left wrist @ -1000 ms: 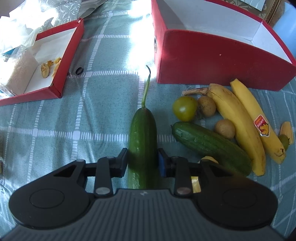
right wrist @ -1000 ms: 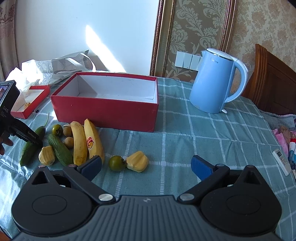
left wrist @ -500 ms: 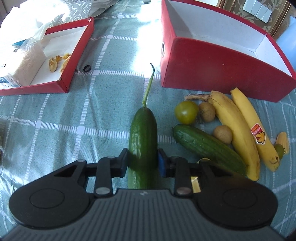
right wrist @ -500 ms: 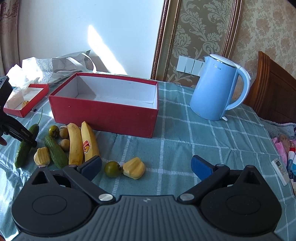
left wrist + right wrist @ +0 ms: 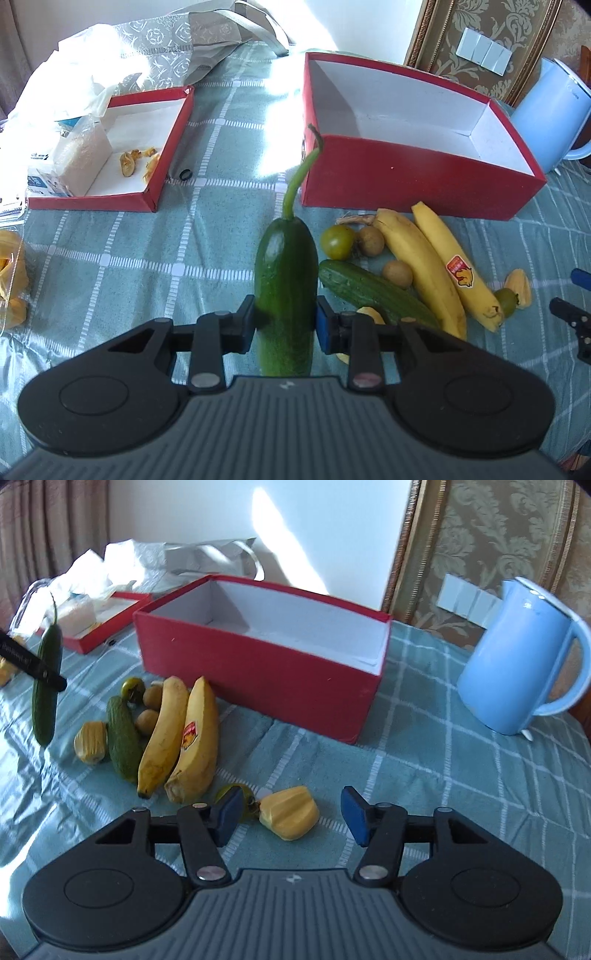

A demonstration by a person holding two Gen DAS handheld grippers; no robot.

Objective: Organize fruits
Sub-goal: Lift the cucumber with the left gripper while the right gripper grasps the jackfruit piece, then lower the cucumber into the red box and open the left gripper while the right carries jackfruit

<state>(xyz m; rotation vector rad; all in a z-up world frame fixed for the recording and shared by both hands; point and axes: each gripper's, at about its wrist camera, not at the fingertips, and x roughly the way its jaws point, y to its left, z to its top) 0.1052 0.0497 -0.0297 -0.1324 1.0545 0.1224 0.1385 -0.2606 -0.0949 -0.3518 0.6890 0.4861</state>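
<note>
My left gripper [image 5: 285,326] is shut on a long-stemmed cucumber [image 5: 286,280], held above the cloth; the same cucumber [image 5: 46,686] shows tilted at the far left of the right wrist view. On the table lie a second cucumber [image 5: 373,293], two bananas [image 5: 436,266], a green tomato [image 5: 338,242] and small brown fruits [image 5: 397,274]. The big red box [image 5: 413,173] stands empty behind them. My right gripper [image 5: 290,818] hovers over a yellow jackfruit piece [image 5: 290,812]; its jaws are closing, with the piece between the pads but not pressed. A green tomato [image 5: 231,792] peeks behind its left finger.
A red box lid [image 5: 110,155] holding a packet and scraps lies at the left, bags behind it. A blue kettle [image 5: 517,661] stands right of the box. Another jackfruit piece [image 5: 90,742] lies by the second cucumber.
The left gripper has lifted the stemmed cucumber off the cloth. The right gripper dropped toward the jackfruit piece and its jaws narrowed around it.
</note>
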